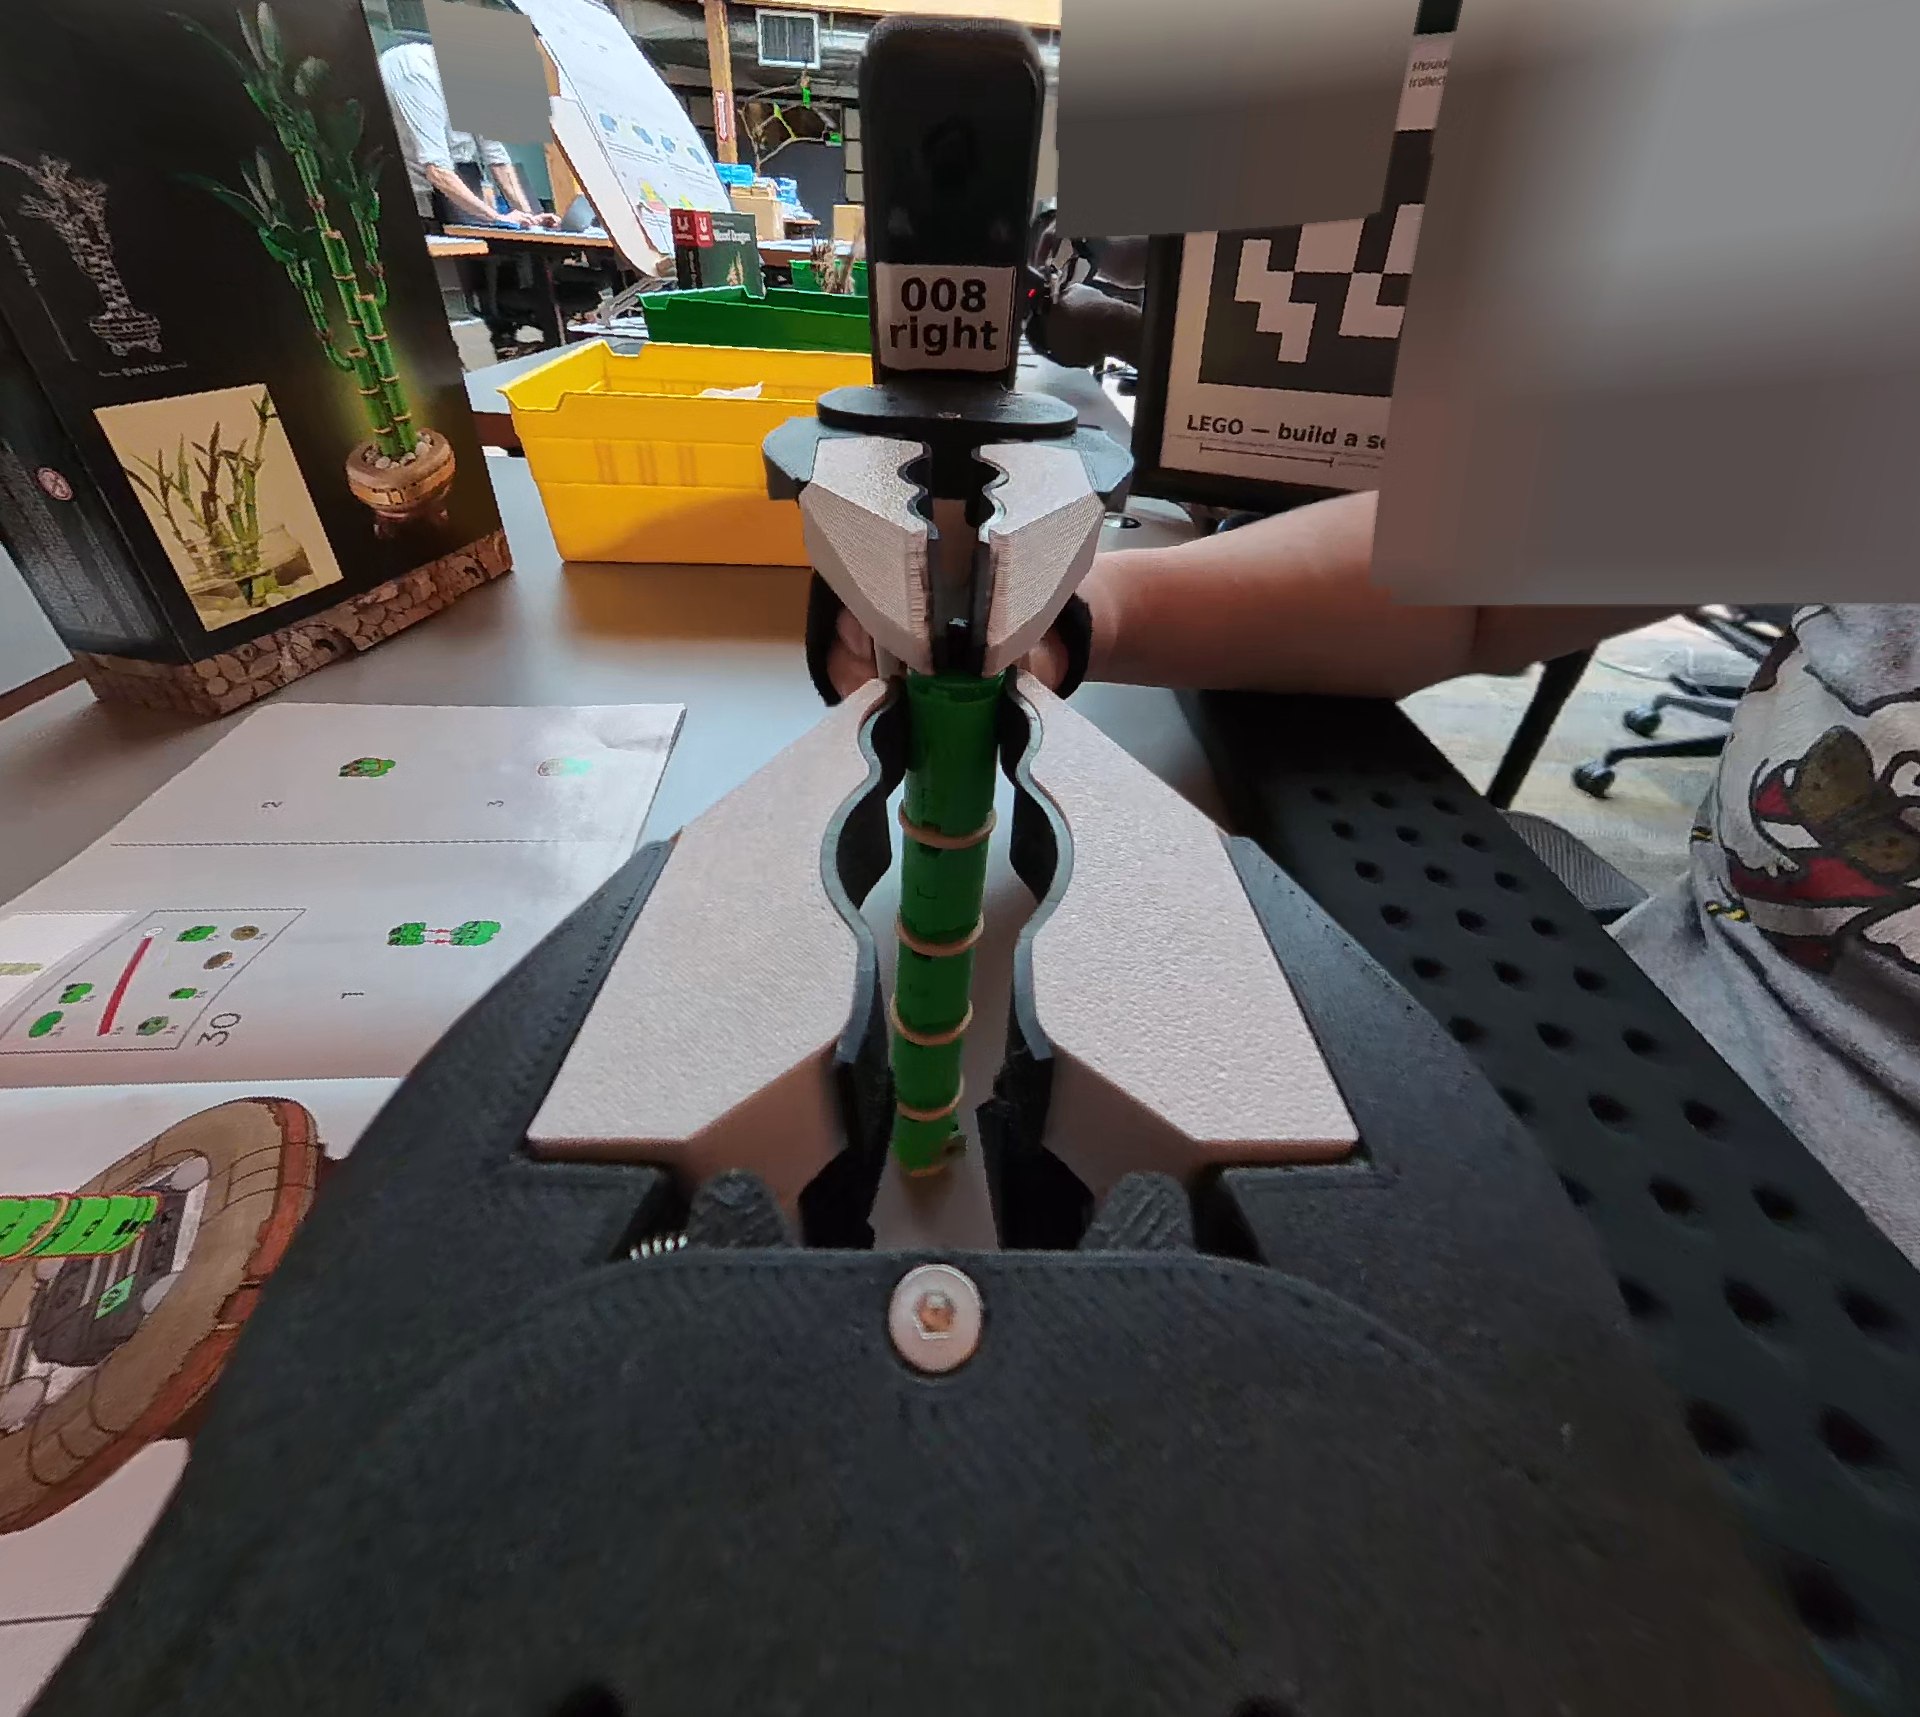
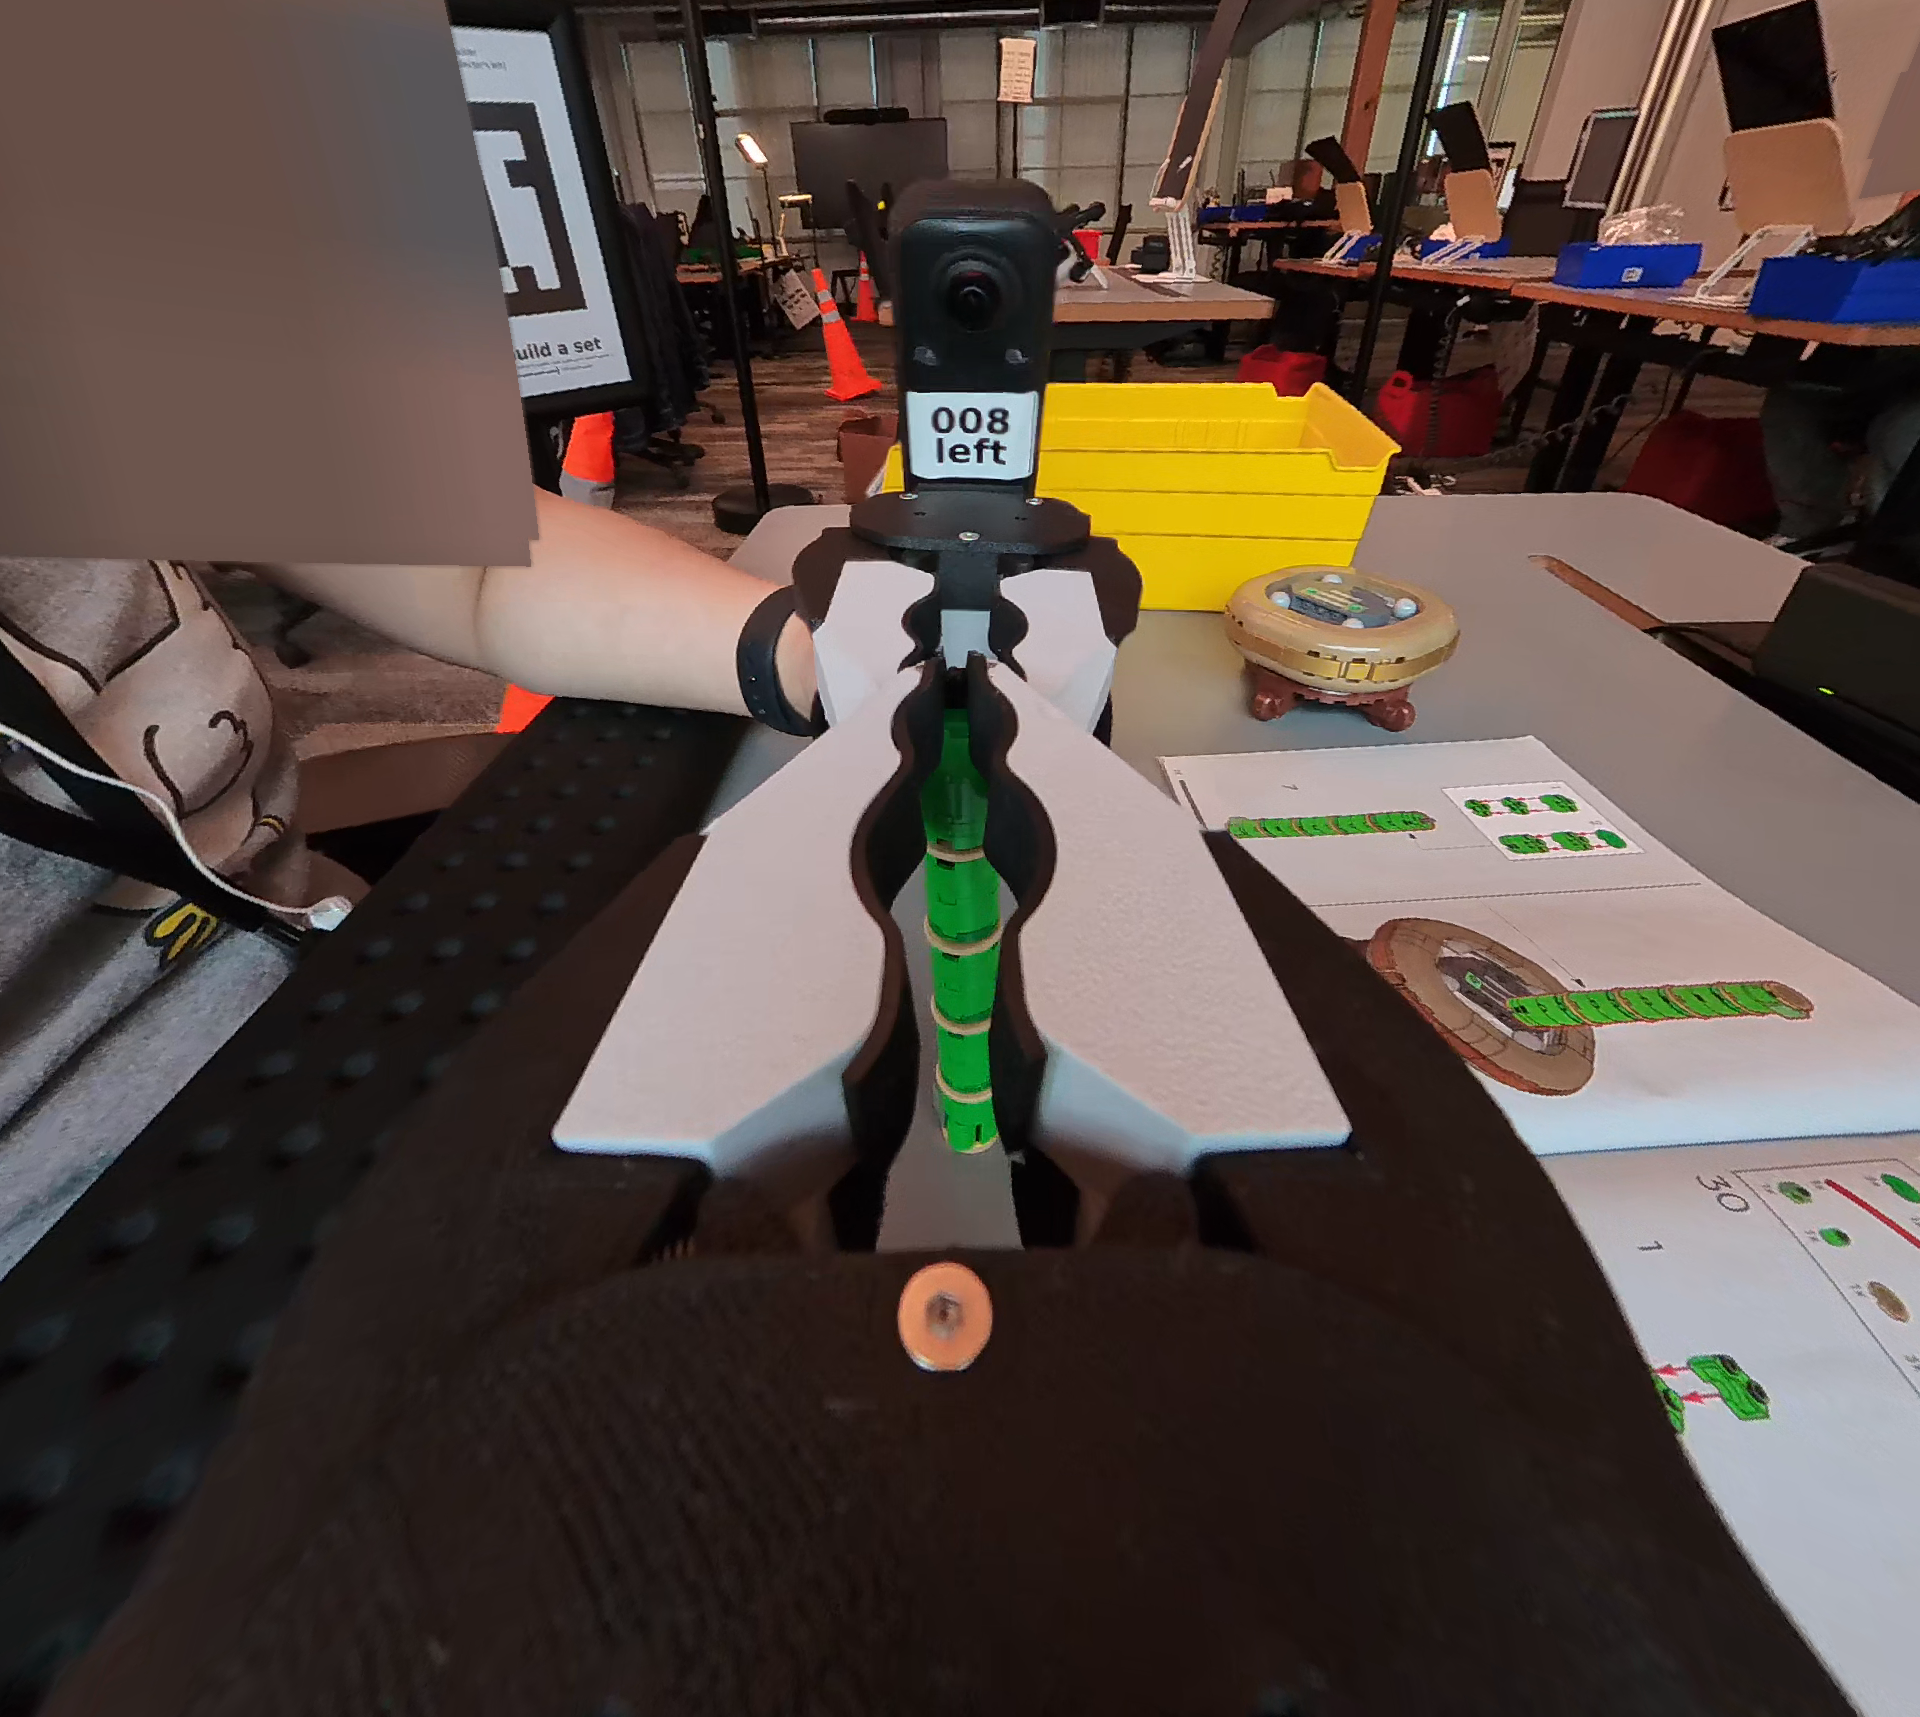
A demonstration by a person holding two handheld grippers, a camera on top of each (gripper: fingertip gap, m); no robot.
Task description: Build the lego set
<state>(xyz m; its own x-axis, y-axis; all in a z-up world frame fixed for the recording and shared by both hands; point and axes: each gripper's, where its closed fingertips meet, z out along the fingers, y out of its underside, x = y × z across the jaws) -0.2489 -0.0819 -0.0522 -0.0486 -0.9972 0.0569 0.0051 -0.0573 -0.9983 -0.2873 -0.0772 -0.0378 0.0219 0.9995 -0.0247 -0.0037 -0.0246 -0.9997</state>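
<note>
The segmented green brick stalk with tan rings (image 1: 935, 919) (long axis running gripper to gripper) is clamped by the left hand-held gripper (image 1: 940, 711) and the right hand-held gripper (image 2: 961, 680).

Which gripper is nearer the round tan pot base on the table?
Left. The left gripper sits just beside the pot base, at about its depth. The right gripper is farther back. Both are shut on the green stalk.

Yellow bin (image 1: 665, 462) beyond facing tools.
</note>
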